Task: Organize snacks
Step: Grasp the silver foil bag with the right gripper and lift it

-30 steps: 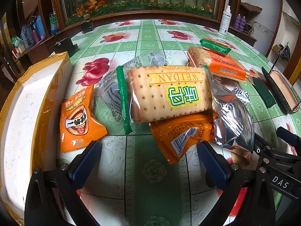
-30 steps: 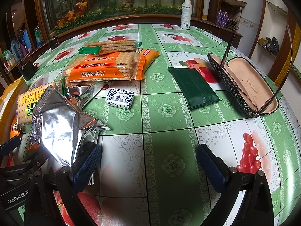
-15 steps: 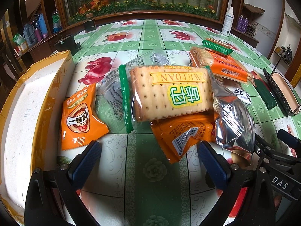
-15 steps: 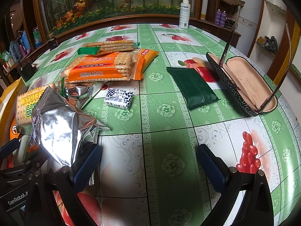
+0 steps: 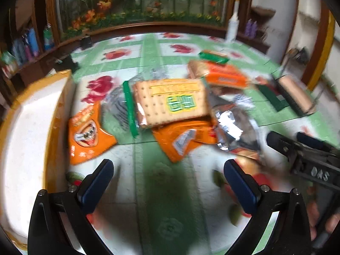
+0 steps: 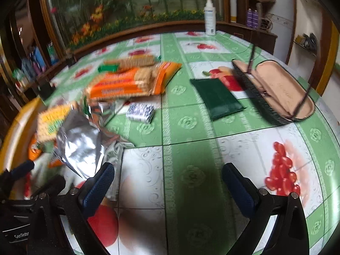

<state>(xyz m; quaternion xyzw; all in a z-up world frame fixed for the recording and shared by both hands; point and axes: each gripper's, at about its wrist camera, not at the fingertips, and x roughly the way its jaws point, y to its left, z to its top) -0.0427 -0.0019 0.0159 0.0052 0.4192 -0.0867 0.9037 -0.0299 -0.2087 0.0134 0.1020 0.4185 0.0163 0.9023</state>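
Near centre: bare tablecloth [image 6: 191, 191], free passage.
Left: yellow box [image 5: 31, 114] wall blocks.
Far left: snack pile [image 5: 170, 104], silver bag [image 6: 82, 146] crowd.
Far right: green pouch [image 6: 216, 99], glasses case [image 6: 276, 91]; clear strip between.

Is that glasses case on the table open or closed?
Open. In the right wrist view the glasses case lies with its lid swung back, its tan lining facing up. Whether anything lies inside it is too blurred to tell.

Snack pkts [image 5: 170, 104] heaped flat, w/ silver foil bag [image 6: 82, 146]
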